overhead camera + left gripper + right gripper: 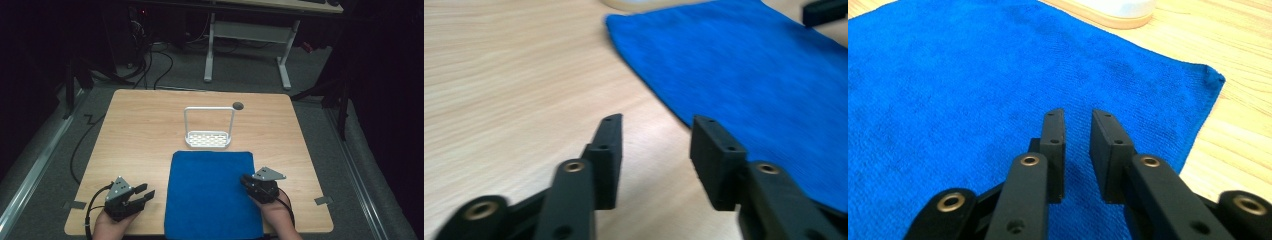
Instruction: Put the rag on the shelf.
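Holding our left tongs (142,192) low over bare wood at the near left of the table (140,130), we see their jaws spread with nothing between them; in the left gripper view only wood grain lies in the gap. The blue cloth (212,192) lies just beside them, toward the table's middle, and its near edge runs close past the outer jaw in that view without touching it. Our right tongs (246,181) hover at the cloth's right edge, pointing inward over it. Their jaws stand a narrow gap apart, parallel and pinching nothing, with blue pile showing between them in the right gripper view (1077,150). The cloth is spread flat between our two hands, reaching from the table's near edge up toward the middle. Just past its far edge stands a white wire rack (207,139) with a tall handle loop, close to the cloth. Beyond that, near the far edge of the table, sits a small dark round spot (238,105).
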`<state>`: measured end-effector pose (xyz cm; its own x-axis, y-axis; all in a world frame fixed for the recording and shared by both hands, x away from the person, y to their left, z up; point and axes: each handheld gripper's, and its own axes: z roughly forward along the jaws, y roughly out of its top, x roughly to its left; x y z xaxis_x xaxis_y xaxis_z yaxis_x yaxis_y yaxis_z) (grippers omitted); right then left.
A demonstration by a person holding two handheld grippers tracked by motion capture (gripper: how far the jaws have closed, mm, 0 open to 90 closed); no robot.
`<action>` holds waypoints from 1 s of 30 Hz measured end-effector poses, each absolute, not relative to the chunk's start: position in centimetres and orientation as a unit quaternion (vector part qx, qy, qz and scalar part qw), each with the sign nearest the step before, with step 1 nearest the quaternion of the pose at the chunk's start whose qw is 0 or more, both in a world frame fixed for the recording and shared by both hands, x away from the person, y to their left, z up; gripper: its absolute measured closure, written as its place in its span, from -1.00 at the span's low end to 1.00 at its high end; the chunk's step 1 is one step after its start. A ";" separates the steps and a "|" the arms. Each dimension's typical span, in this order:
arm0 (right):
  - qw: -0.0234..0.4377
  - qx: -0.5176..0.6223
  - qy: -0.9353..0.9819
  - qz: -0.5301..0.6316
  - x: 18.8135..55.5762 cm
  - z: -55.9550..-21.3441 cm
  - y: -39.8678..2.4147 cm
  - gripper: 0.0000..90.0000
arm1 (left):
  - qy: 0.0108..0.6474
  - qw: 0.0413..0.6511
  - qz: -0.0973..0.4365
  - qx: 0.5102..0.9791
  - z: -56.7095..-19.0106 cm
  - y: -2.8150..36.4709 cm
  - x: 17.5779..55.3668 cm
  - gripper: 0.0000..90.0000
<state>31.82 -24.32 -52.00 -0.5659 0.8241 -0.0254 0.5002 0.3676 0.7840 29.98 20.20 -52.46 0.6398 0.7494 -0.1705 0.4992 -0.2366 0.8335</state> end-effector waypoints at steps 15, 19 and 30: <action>0.209 0.429 0.786 0.393 31.7 -52.0 -24.8 0.64 | 0.443 0.459 0.133 0.759 -52.2 16.5 37.4 0.11; 0.209 0.427 0.786 0.396 31.7 -52.0 -25.0 0.62 | 0.445 0.450 0.129 0.763 -52.1 14.6 40.3 0.31; 0.203 0.423 0.787 0.400 31.6 -51.9 -25.0 0.60 | 0.461 0.409 0.111 0.780 -52.6 10.9 44.2 0.50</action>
